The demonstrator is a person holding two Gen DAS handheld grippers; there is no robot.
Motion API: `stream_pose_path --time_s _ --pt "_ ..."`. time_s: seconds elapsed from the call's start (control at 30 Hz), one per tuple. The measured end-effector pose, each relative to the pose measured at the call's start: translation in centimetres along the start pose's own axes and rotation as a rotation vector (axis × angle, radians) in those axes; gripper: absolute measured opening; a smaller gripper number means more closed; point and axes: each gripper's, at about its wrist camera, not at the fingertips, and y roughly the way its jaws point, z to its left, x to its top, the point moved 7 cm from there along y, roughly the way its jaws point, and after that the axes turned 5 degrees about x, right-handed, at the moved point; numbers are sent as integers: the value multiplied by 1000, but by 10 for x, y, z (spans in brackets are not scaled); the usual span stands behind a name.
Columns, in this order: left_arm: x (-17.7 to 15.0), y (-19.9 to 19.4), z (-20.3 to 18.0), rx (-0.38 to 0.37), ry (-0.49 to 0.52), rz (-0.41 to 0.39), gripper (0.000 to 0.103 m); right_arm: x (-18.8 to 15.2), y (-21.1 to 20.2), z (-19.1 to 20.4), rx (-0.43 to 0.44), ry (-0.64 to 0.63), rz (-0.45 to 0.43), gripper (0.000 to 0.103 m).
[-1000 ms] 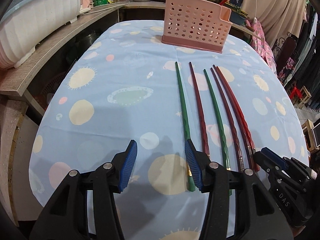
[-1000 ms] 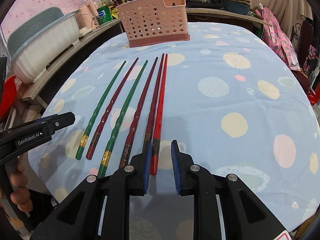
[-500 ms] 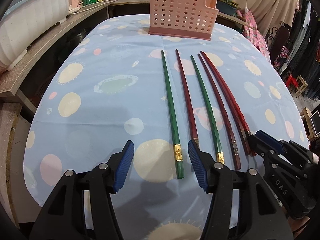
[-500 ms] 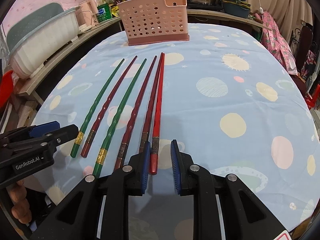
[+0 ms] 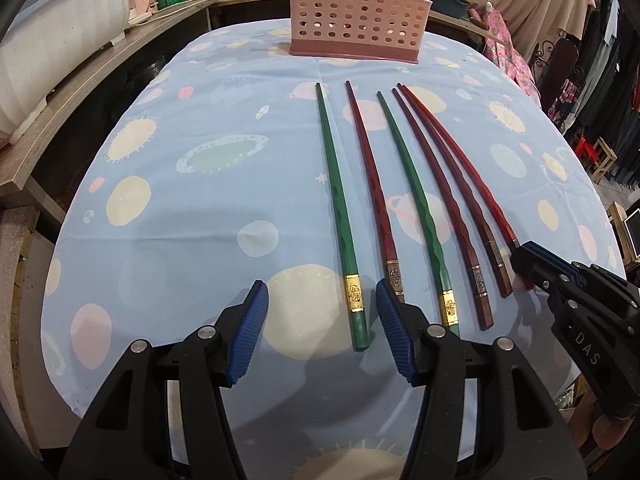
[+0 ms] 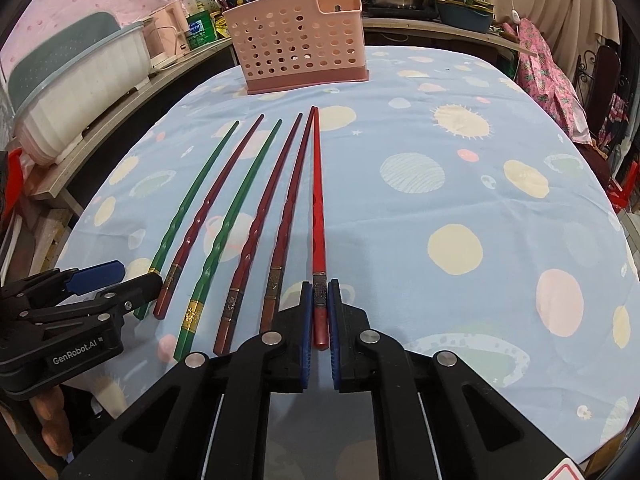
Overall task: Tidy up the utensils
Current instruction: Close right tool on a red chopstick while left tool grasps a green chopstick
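Note:
Several chopsticks lie side by side on the blue planet-print tablecloth [image 5: 192,216], pointing toward a pink perforated holder [image 5: 360,12] [image 6: 300,52] at the far end. My right gripper [image 6: 320,300] is shut on the handle end of the bright red chopstick [image 6: 318,200], the rightmost one. It shows at the right edge of the left wrist view as the right gripper [image 5: 532,264]. My left gripper [image 5: 320,304] stands open, with the gold-banded end of the leftmost green chopstick [image 5: 340,216] between its jaws, untouched. In the right wrist view the left gripper [image 6: 120,276] sits low at the left.
A white dish rack [image 6: 80,92] stands on the wooden counter [image 5: 60,120] along the left. Pots and bottles line the back. Clothes and a chair [image 6: 600,80] crowd the right. The table's near edge lies just below both grippers. A person's fingers [image 6: 52,420] hold the left tool.
The right jaws have closed onto the bright red chopstick's end. The left gripper shifted, so the leftmost green chopstick's end now lies between its jaws instead of under its right finger.

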Motion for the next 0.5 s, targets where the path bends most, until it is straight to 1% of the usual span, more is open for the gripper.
stream_pose_path --time_s 0.13,0.2,0.33,0.5 --pt "0 0 2 2 -6 -4 50 0 0 -1 2 2 0 7" --pt "0 -1 4 1 -15 -6 41 0 0 0 2 2 0 7" --pt "1 -1 7 -4 -19 -6 30 0 0 0 1 2 -1 7" --pt "1 -1 7 -16 -21 -2 11 0 0 0 1 2 -1 7"
